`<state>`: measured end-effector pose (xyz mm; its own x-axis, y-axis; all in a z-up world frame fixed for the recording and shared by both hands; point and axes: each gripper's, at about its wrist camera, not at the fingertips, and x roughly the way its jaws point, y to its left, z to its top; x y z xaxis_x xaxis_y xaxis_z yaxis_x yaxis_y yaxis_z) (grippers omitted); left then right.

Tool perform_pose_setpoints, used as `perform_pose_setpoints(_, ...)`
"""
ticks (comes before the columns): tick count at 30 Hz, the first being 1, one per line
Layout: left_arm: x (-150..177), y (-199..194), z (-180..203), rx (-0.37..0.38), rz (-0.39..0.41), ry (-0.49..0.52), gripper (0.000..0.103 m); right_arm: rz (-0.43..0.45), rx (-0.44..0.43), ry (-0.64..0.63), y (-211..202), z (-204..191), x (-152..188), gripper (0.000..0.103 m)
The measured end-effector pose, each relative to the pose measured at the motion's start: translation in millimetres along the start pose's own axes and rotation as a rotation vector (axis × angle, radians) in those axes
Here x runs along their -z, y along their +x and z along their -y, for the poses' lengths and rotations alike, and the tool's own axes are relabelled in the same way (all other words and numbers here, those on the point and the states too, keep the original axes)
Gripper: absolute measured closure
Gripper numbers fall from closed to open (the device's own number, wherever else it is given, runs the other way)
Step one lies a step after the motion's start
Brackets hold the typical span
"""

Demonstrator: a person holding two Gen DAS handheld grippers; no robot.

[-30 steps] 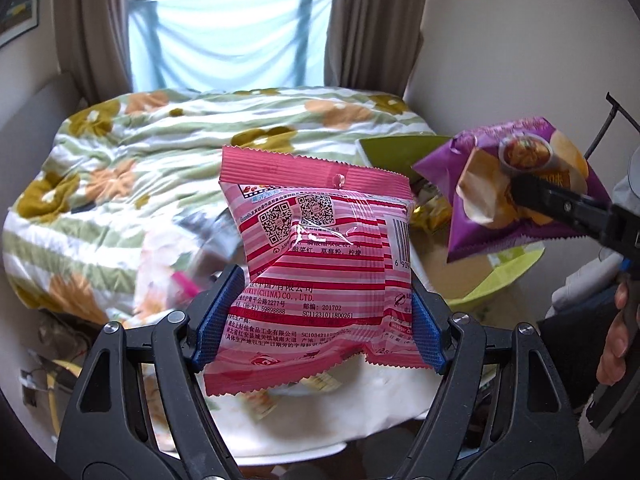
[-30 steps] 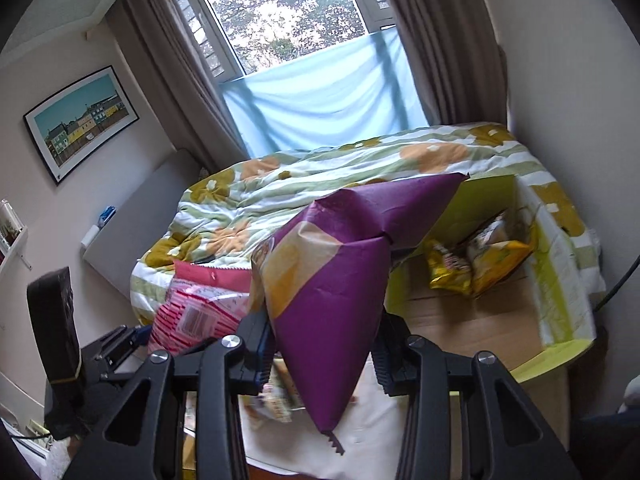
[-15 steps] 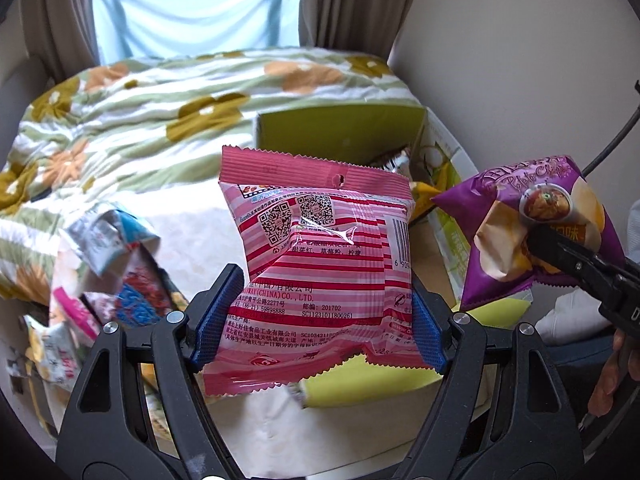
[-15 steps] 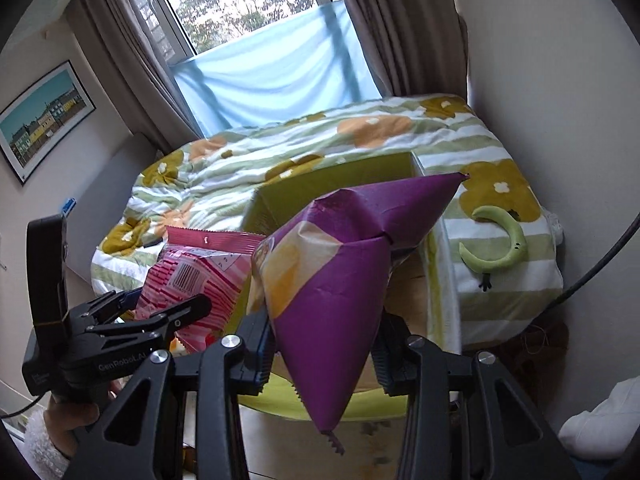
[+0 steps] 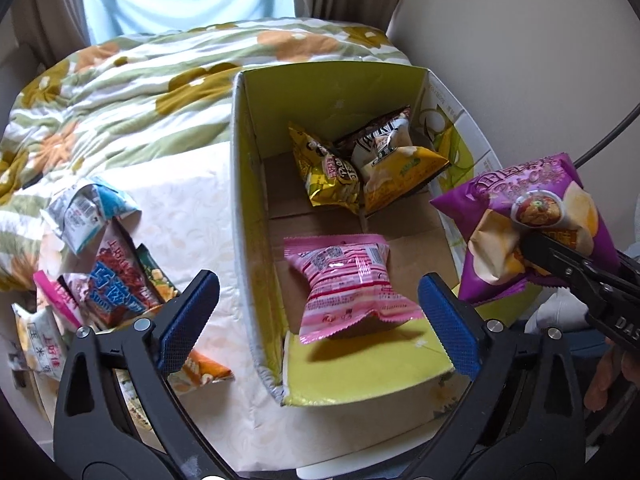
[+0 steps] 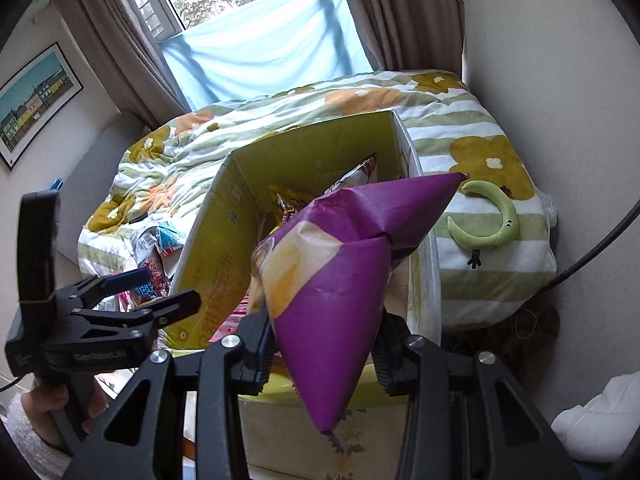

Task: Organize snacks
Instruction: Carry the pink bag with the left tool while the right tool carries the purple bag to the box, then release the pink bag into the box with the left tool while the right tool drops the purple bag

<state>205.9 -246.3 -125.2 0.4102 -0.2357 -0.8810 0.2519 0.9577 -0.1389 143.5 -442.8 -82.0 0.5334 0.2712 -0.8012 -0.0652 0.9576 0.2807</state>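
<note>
While the left claw (image 5: 318, 316) hangs spread wide above the open cardboard box (image 5: 256, 184), a pink snack bag (image 5: 348, 284) sits free between its fingers, inside the box near two yellow bags (image 5: 360, 168). Beside it, the right claw (image 6: 324, 354) grips a purple chip bag (image 6: 336, 276) over the box rim, likely next to go in. More snacks (image 5: 104, 276) wait on the table (image 5: 180, 200).
</note>
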Motion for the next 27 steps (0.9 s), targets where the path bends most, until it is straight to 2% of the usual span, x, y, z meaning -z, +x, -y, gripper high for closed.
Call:
perform_pose_setpoints(10,-2.2,-13.7,-22.3,-0.052,0.028,-0.029,0.004,-0.046,-0.018,-0.038,38.8,-7.1,-19.2,0.065)
perform_pose_setpoints(15,-1.7,-10.2,-27.6,-0.056,0.016,-0.046,0.004,-0.061,0.020,-0.044,46.1,-10.3,-25.1,0.064)
perform_pose_setpoints(16,-0.6,-9.8,-27.6,-0.058,0.017,-0.047,0.004,-0.054,0.042,-0.049,44.1,-10.8,-25.0,0.060)
perform_pose_setpoints(18,1.2,-10.0,-27.3,-0.059,0.020,-0.048,0.004,-0.027,0.051,-0.058,39.4,-11.6,-22.5,0.037)
perform_pose_setpoints(19,1.9,-9.7,-26.9,-0.058,0.021,-0.049,0.004,-0.014,0.034,-0.054,37.0,-10.6,-20.5,0.012)
perform_pose_setpoints(20,2.5,-9.1,-25.8,-0.057,0.021,-0.048,0.004,-0.007,0.024,-0.048,36.9,-8.8,-19.6,0.000)
perform_pose_setpoints(27,7.2,-15.4,-16.5,-0.058,0.038,-0.032,0.004,0.032,0.017,-0.066,24.2,-11.6,-16.4,0.000)
